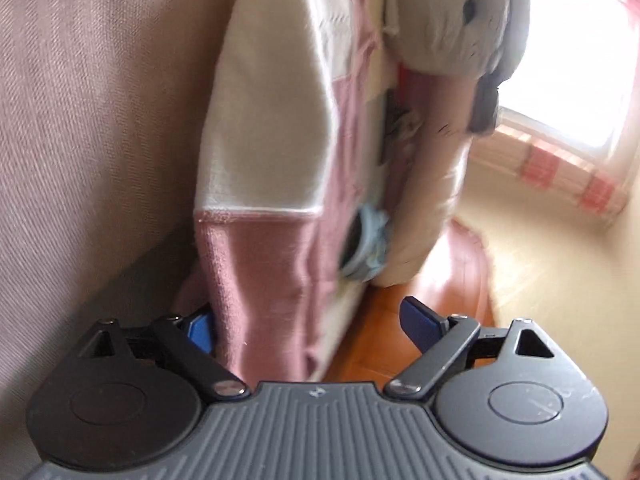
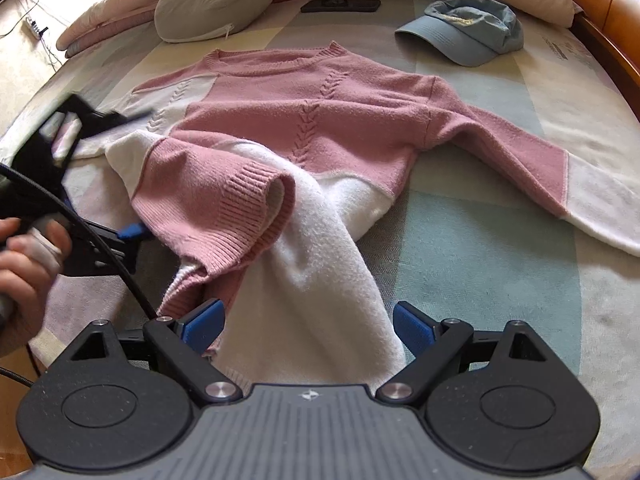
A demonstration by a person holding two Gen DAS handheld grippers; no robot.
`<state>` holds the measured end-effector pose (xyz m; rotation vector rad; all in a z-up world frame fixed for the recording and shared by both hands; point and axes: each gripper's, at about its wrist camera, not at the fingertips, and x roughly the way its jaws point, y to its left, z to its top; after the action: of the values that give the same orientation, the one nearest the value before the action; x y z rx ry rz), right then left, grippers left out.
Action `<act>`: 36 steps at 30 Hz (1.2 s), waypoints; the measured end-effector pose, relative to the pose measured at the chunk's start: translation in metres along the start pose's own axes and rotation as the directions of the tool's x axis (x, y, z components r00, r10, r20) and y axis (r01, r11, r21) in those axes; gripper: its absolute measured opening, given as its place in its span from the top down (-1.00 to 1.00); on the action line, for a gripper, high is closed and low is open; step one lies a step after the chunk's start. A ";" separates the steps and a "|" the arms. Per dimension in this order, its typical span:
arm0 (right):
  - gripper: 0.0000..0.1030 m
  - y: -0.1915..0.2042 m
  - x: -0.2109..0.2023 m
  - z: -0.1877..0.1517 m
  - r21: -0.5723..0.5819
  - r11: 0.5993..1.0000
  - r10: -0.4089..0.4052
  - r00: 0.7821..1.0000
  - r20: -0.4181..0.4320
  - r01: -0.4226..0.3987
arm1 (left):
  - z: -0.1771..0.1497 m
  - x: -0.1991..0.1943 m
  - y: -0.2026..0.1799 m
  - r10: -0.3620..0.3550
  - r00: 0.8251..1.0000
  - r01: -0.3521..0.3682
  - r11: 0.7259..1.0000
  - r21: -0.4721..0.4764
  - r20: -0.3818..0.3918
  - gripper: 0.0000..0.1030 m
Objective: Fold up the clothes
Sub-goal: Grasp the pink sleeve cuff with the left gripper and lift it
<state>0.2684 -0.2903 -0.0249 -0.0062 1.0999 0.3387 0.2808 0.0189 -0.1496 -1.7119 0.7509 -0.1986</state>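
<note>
White hem cloth lies right between the blue pads of the right claw, spread wide around it and not yet pinching. That pink-and-white sweater sprawls chest-up on the bed, one sleeve thrown across the body, the other stretched out flat. Over at the side, the left claw also stands spread, a pink fold hanging between its pads, seemingly ready to take an edge. Blue cap sits well clear.
</note>
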 end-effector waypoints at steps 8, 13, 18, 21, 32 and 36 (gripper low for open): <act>-0.82 -0.002 0.001 0.000 0.010 1.000 0.000 1.000 -0.001 0.000 | 0.000 0.029 0.011 0.018 0.999 -0.016 0.999 0.047 -0.047 -0.48; -0.82 -0.007 0.001 -0.003 0.019 1.000 -0.010 1.000 -0.008 0.010 | 0.001 0.050 0.025 0.074 0.994 -0.068 0.994 0.087 -0.077 0.43; -0.82 -0.012 0.001 -0.008 0.034 0.999 -0.023 0.999 -0.022 0.024 | -0.010 0.039 0.029 0.039 0.997 -0.035 0.997 0.070 -0.063 0.61; -0.82 -0.013 0.002 -0.011 0.045 0.999 -0.019 1.000 -0.023 0.020 | -0.015 0.039 0.033 0.040 0.997 -0.038 0.998 0.043 -0.063 0.61; -0.82 -0.016 -0.006 -0.013 0.041 0.999 -0.031 0.999 -0.012 0.031 | -0.001 0.018 -0.024 0.149 0.989 -0.142 0.967 0.209 -0.015 0.90; -0.82 -0.018 -0.006 -0.011 0.051 0.998 -0.028 1.000 -0.006 0.028 | 0.007 0.014 -0.036 0.161 0.987 -0.156 0.963 0.219 -0.005 0.91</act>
<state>0.2608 -0.3110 -0.0273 0.0230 1.1120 0.2852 0.3085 0.0204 -0.1223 -1.4369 0.8474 -0.1835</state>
